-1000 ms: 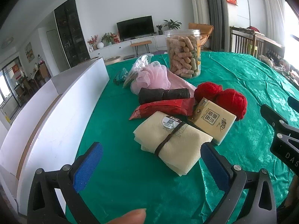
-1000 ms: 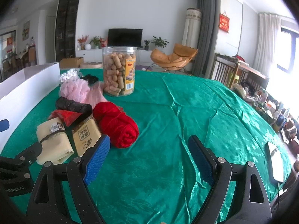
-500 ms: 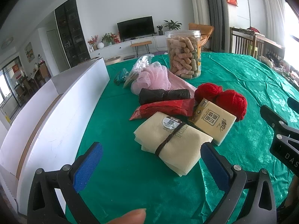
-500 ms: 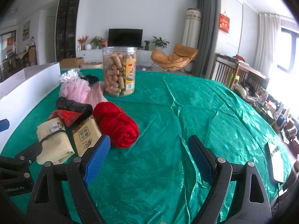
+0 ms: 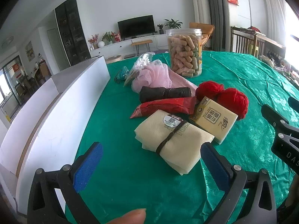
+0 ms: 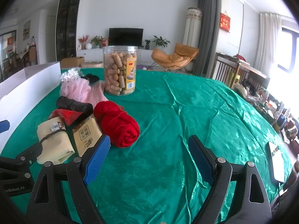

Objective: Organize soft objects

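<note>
A cluster of soft items lies on the green tablecloth (image 5: 130, 168): a folded cream cloth (image 5: 173, 140) tied with a dark band, a tan tissue pack (image 5: 214, 119), red yarn (image 5: 231, 99), a red packet (image 5: 166, 105), a dark roll (image 5: 164, 93) and a pink mesh puff (image 5: 151, 76). My left gripper (image 5: 149, 166) hovers open just in front of the cream cloth, holding nothing. My right gripper (image 6: 149, 156) is open over bare cloth, right of the red yarn (image 6: 117, 123) and the tissue pack (image 6: 86, 136).
A long white box (image 5: 61, 102) runs along the table's left side. A clear jar of snacks (image 5: 185, 52) stands behind the cluster. A pale flat object (image 6: 276, 158) lies at the table's right edge. A fingertip (image 5: 129, 216) shows at the bottom of the left wrist view.
</note>
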Demonstrator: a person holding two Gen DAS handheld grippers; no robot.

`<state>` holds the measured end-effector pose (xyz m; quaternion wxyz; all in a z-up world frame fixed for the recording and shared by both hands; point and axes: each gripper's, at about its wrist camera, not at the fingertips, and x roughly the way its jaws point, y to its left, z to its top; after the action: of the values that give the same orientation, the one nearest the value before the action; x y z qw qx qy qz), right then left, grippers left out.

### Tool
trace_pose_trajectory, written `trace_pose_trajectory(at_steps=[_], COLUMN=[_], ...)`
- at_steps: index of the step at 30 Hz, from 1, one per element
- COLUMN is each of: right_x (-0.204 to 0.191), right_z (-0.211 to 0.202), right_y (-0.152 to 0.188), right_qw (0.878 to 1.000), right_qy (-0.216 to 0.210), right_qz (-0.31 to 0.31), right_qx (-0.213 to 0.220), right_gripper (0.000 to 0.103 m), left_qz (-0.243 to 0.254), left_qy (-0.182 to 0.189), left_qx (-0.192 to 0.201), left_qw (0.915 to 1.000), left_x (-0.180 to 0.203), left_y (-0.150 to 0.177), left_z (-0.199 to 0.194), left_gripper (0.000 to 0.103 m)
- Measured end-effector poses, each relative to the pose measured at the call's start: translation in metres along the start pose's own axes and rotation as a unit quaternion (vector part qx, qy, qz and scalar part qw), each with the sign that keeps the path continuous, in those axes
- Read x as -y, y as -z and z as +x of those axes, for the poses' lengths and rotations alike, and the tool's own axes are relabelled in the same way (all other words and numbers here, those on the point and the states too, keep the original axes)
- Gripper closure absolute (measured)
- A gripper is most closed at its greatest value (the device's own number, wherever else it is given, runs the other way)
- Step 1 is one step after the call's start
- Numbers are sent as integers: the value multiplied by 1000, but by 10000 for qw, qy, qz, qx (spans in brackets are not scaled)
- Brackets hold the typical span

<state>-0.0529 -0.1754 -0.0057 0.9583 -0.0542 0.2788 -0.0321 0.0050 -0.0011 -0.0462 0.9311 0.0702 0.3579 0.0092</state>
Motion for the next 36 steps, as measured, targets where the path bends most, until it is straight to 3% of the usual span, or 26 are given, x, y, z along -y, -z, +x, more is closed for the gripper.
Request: trace_pose_trajectory(at_steps=[36], right_x=[0], right_z=[1], right_y=[0], right_qw=[10000], right_qy=[-8], right_qz=[18], right_qx=[-28], right_gripper=[15], left_qz=[2], left_qy=[-14], left_qx=[-169], left_qw=[9999], left_x=[-3], left_y=[7], left_z=[13], left_gripper=[0])
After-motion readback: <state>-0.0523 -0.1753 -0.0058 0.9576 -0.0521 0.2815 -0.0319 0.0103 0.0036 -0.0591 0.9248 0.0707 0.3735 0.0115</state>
